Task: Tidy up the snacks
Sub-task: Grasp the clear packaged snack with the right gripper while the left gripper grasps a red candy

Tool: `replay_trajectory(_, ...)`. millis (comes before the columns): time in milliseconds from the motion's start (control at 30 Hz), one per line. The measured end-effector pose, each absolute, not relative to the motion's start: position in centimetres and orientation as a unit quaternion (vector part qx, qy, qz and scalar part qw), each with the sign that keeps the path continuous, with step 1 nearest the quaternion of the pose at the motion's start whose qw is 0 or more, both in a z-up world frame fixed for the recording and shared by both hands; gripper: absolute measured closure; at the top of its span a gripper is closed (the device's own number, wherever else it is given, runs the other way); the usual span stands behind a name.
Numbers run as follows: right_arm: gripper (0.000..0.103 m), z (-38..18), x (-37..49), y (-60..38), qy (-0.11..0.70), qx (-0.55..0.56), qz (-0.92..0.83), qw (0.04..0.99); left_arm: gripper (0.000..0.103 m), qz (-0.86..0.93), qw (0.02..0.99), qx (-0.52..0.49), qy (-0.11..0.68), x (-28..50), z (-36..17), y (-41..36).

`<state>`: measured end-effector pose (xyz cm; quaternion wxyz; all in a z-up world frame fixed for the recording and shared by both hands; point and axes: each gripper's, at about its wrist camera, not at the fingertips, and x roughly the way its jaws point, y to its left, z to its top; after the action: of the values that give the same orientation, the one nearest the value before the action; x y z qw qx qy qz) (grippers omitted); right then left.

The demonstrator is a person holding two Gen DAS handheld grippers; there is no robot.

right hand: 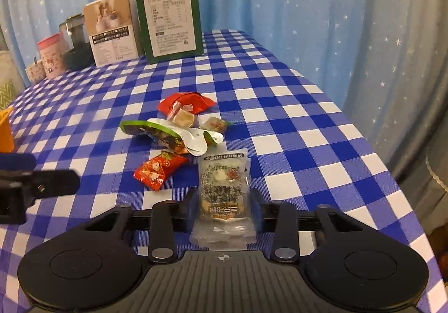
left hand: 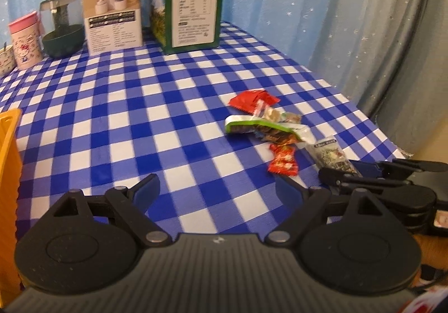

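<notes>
Snacks, left wrist view: a small heap of snack packets [left hand: 266, 122] is seen on the checked tablecloth [left hand: 126, 116], ahead and to the right of the left gripper [left hand: 217, 189].
Left gripper: the jaws are held wide and nothing is between them.
Right gripper, same view: the right gripper [left hand: 350, 173] is seen at the right edge, with the clear sesame packet [left hand: 331, 156] at its fingers.
Orange bin: an orange bin [left hand: 9, 173] is seen at the left edge, well apart from the heap.
Snacks, right wrist view: the clear sesame packet [right hand: 224, 195] is seen lying directly between the fingers of the right gripper [right hand: 224, 209], its long axis running along the line of the fingers, away from the camera.
Right gripper: the jaws are drawn narrow about the packet's two long sides; whether the pads already press cannot be told.
Other packets: a red candy packet [right hand: 159, 170] lies just left of it, and a green-edged pouch [right hand: 168, 133] lies beyond.
Nearer hand: the right one is judged far nearer the packet.
</notes>
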<state>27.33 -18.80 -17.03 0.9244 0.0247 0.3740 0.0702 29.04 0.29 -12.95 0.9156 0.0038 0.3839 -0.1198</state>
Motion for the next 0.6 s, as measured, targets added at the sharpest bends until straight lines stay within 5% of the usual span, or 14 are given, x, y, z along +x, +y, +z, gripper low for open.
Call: replay_trajectory(600,0.065,-15.9,26.6,-23.4,0.362,0.086,0.022,0.928,0.064,-0.185,0.908,0.065,0.37,32.5,-15.9,-7.2)
